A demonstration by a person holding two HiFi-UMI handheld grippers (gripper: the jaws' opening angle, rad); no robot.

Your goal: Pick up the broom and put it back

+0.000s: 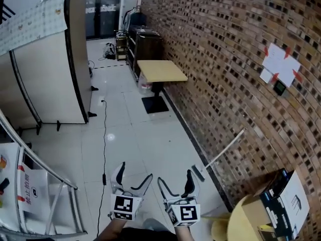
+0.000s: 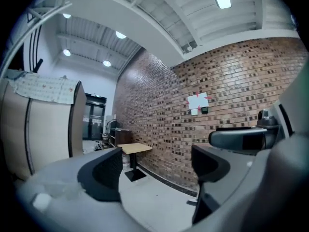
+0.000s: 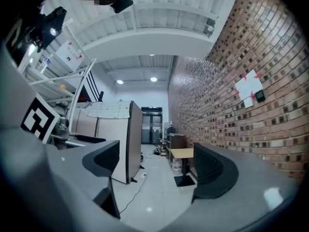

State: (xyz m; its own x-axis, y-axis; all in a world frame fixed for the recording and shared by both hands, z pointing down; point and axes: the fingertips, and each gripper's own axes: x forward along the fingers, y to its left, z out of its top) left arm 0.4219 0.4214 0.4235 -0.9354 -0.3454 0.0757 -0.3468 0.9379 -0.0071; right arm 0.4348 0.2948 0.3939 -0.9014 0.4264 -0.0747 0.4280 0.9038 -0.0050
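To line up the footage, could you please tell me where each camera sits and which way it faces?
Head view: on the person's head, looking down at the floor and the broom against the brick wall; left gripper and right gripper show at the bottom.
Left gripper view: on the left gripper, level, facing the brick wall; its open fingers frame the table.
Right gripper view: on the right gripper, level, facing down the corridor; its open fingers frame the table.
Shared: all three show table and wall.
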